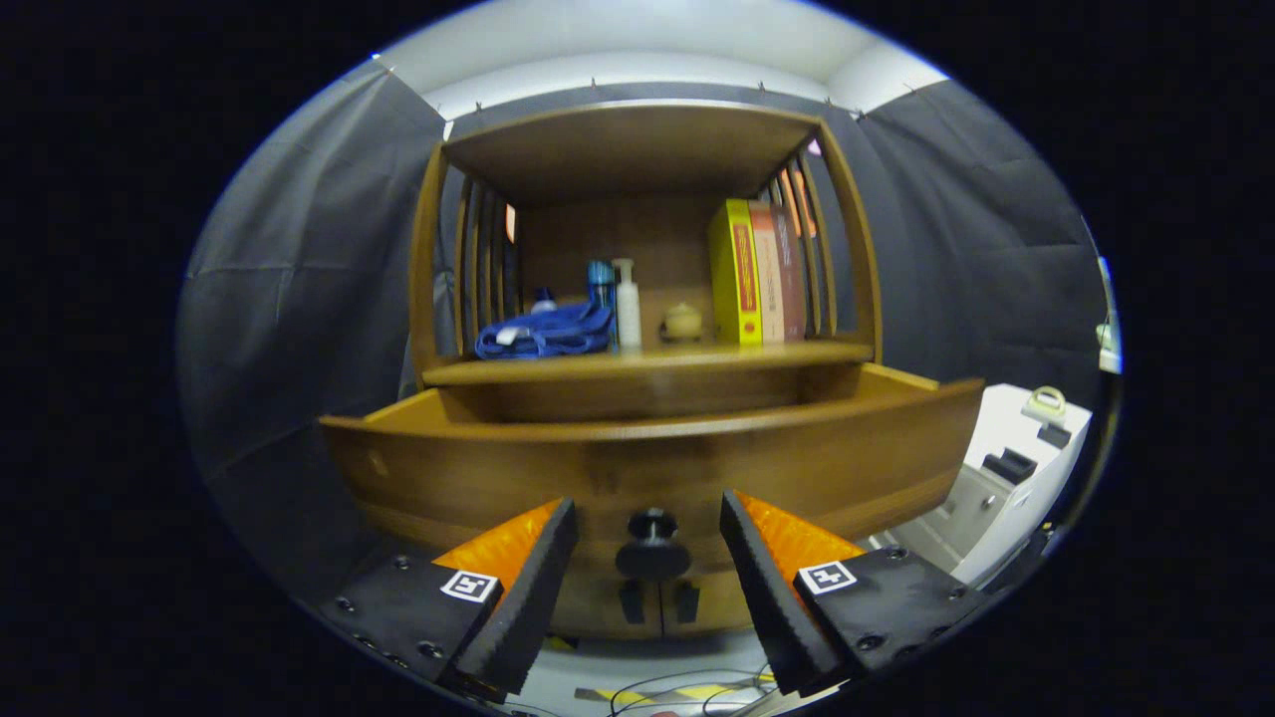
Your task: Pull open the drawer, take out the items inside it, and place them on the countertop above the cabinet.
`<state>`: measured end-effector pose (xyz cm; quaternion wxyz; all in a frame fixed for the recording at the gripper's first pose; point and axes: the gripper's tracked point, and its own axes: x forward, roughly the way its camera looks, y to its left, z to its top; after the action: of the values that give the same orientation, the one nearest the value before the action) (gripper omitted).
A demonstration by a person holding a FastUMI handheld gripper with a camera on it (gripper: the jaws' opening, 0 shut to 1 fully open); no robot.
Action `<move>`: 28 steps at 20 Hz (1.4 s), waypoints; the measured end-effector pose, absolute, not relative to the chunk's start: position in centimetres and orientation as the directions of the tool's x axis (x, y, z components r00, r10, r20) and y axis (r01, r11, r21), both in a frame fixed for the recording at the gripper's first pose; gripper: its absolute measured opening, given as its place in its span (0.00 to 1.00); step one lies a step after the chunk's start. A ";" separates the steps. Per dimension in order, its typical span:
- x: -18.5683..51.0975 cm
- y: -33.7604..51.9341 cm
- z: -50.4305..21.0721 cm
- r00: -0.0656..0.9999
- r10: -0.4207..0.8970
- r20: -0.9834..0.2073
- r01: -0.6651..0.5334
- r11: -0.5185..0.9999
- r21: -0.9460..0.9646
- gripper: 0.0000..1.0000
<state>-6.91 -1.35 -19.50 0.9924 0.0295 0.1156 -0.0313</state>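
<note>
drawer point(647, 453) of wooden cabinet point(637, 149) pulled out, round dark knob point(652, 548) between spread fingers point(647, 588), untouched. countertop point(647, 357) above drawer bearing blue cloth point(543, 334), white pump bottle point(627, 304), small yellow pot point(683, 322), upright books point(759, 271).

Countertop point(797, 352) carries blue cloth point(543, 334), bottles point(626, 304), small jar point(682, 322), books point(757, 271).
</note>
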 end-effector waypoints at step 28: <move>9.2 -2.9 -32.4 0.303 -0.005 -0.953 0.123 0.992 0.034 0.80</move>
<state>9.17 -2.90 -32.41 0.8057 0.0503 0.5889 -0.0397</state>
